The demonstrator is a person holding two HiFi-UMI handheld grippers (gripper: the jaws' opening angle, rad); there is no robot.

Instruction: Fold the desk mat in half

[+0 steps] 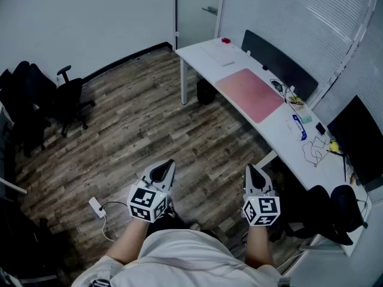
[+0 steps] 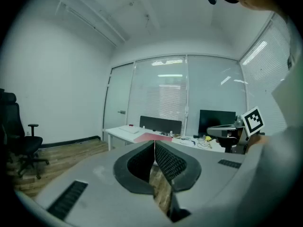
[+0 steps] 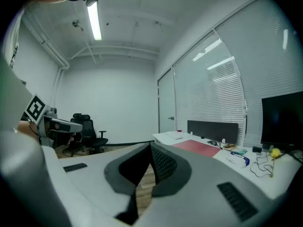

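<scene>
The mat (image 1: 248, 93) lies flat and unfolded on the white desk (image 1: 194, 54), pink, with a dark panel (image 1: 278, 63) standing just behind it; seen from either gripper it is only a thin pink sliver above the jaw tips, so its edges are hard to make out there. The small clutter (image 1: 296, 100) at its near end is too small to tell; beyond that, a tangle of cable (image 1: 314, 151) lies on the desk. A monitor (image 1: 359, 137) is cut off by the right edge. The left gripper (image 1: 168, 165) and right gripper (image 1: 250, 170) hang over the wood floor (image 1: 149, 124), well apart from the mat, close to the person; both are clenched, jaws pressed tip to tip with nothing between them. The forearms run off the bottom edge. A dark chair (image 1: 69, 97) stands by the far wall; another (image 1: 335, 211) is half hidden beside the desk's near end.
</scene>
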